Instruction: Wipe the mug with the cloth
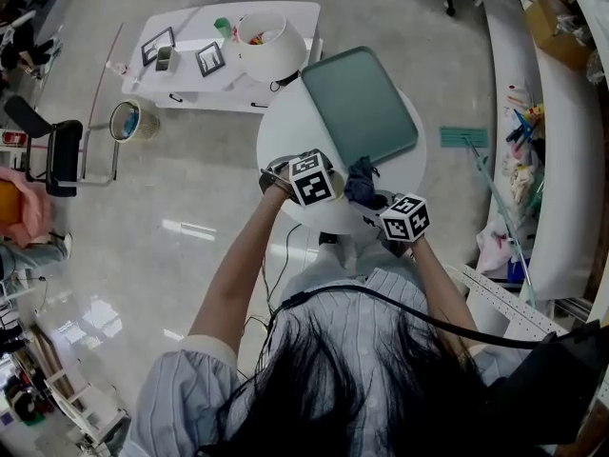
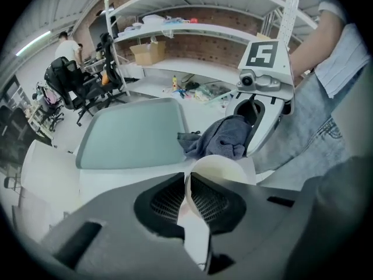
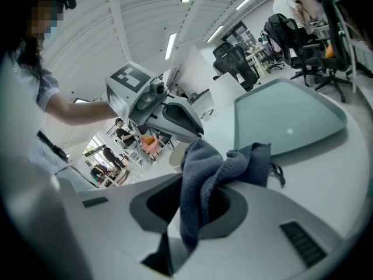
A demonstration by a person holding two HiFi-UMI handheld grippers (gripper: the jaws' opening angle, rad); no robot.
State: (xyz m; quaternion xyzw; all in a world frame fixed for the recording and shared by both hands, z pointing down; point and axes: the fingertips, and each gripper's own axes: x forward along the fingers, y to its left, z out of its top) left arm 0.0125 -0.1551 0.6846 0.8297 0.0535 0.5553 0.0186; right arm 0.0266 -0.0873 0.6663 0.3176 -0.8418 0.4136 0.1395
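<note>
My left tool [image 2: 187,184] is pressed together on the mug [image 2: 224,167], one pad inside the wall and one outside, pinching it at the rim. My right tool [image 3: 196,206] is clamped on a bunched fold of the cloth [image 3: 202,167], and the rest spills forward past its tips. The mug is at the near edge of the round white table [image 1: 283,139], nearer to me than the teal tray [image 1: 360,105]. The cloth is just to its right and a little beyond it. I cannot tell whether the two are touching. The mug looks to me like a stiff, smooth, cream shell, light enough for a one-sided pinch but probably slick. With only a thin strip of wall between my pads it could swivel or slide out once the cloth pushes on it, and I would expect it to chip or crack if it fell. No handle shows in any view, so the wall near the rim is the hold I would trust, seated deep in the pads and not at their tips. I would also rest the base on the table while rubbing. The cloth looks soft, limp and nearly weightless. It drapes and folds wherever it likes and will not push back, so it should be held by a thick wad. That leaves a loose cushion ahead of the tips to meet the mug, so the hard tips never scrape it.
</note>
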